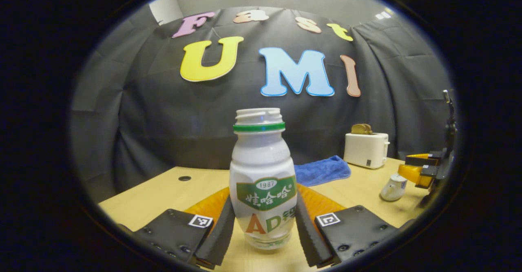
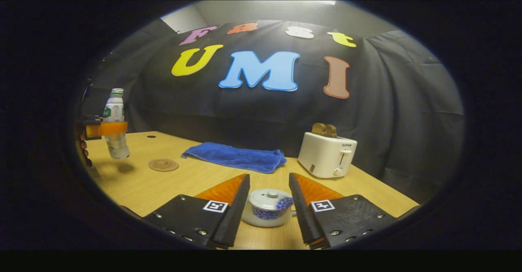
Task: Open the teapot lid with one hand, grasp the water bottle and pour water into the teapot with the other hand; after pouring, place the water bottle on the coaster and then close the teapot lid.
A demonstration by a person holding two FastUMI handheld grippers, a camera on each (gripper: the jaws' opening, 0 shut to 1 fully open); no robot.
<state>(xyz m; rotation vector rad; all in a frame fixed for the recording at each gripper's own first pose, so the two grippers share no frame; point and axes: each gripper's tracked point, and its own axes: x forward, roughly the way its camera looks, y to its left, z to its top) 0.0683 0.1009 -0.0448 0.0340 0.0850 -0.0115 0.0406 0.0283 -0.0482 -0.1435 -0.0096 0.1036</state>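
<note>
Two claws: bottle (image 1: 263, 178), teapot (image 2: 269, 206).

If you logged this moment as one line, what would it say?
left gripper: shut on water bottle, lifted | right gripper: open around teapot | lid: on | coaster: bare

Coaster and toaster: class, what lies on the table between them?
In the right gripper view, a blue towel lies between the coaster and the toaster.

I am gripping an upright, uncapped bottle (image 1: 263, 178) between my left gripper (image 1: 263, 227) fingers above the table (image 1: 163, 190). A teapot (image 1: 393, 187), blue towel (image 1: 322, 170) and toaster (image 1: 366, 149) are sitting beyond.
</note>
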